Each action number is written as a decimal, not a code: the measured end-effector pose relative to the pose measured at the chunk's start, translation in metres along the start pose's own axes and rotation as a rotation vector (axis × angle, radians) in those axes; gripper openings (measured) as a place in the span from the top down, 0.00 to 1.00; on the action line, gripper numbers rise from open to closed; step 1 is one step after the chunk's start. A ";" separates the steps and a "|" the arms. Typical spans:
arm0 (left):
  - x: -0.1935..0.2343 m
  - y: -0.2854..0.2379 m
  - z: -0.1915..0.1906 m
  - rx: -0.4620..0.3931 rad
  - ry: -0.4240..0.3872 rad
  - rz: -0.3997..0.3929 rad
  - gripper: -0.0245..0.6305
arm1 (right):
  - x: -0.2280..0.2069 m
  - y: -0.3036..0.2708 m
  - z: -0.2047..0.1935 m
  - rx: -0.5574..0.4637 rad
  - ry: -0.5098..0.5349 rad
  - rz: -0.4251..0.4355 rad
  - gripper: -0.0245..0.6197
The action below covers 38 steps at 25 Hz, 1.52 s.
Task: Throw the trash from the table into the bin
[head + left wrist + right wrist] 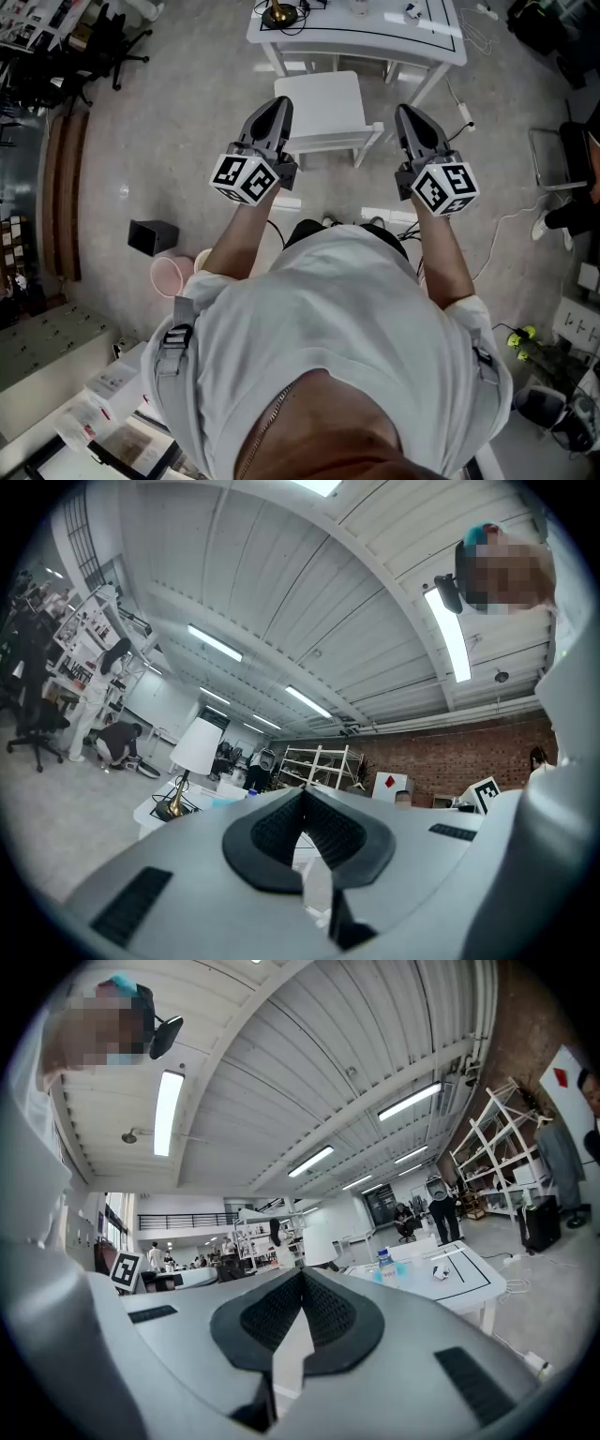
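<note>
L gripper (278,103): clenched, pads pressed together, nothing held; held out in front of the person, tip seen at the left edge of a white chair (323,108).
R gripper (406,112): clenched too, nothing between the pads; held out level w/ the left one, tip seen just right of the chair.
Bench (375,36): white w/ black lines, seen beyond the chair, well apart from both grippers.
Trash: a clear bottle (384,1265) w/ blue cap is stood upright on the bench; a small crumpled black-and-white item (438,1272) is laid near it. Neither is touched.
Lamp (197,745): white shade, brass base, stood at the bench's left end.
Bin (172,277): pink, round, set on the floor at the person's left, beside a black box (153,236); contents can't be made out.
Background: open workshop w/ shelving and a brick wall; other people are seen far off.
</note>
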<state>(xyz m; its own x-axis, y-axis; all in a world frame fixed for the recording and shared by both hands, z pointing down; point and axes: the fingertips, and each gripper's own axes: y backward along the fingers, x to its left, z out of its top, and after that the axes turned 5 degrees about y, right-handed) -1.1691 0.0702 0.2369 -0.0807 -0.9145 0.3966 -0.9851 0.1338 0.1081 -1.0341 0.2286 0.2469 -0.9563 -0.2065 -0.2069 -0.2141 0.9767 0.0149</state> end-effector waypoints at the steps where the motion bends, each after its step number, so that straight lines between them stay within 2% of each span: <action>1: 0.001 -0.001 0.001 0.001 0.001 -0.006 0.95 | -0.002 0.002 0.001 -0.006 0.000 -0.011 0.96; 5: 0.007 -0.008 0.003 0.003 0.008 -0.027 0.95 | -0.017 0.009 0.010 -0.015 0.012 -0.066 0.96; 11: 0.005 -0.030 -0.001 0.007 0.001 -0.030 0.95 | -0.064 0.035 0.025 -0.030 0.026 -0.149 0.96; 16: -0.013 -0.063 -0.011 0.007 -0.016 -0.018 0.95 | -0.113 0.051 0.036 -0.047 0.026 -0.160 0.96; 25: -0.094 -0.165 -0.033 -0.035 -0.047 0.012 0.95 | -0.239 0.101 0.069 -0.073 0.007 -0.137 0.96; 32: -0.162 -0.245 -0.072 -0.042 -0.051 0.007 0.95 | -0.336 0.152 0.081 -0.080 -0.007 -0.146 0.96; 38: -0.208 -0.304 -0.093 -0.028 -0.051 -0.035 0.95 | -0.385 0.181 0.091 -0.097 -0.020 -0.167 0.96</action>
<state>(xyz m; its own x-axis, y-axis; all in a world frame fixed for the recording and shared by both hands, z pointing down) -0.8390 0.2558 0.2064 -0.0547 -0.9371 0.3448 -0.9829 0.1114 0.1468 -0.6862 0.4901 0.2402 -0.9019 -0.3634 -0.2336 -0.3890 0.9184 0.0729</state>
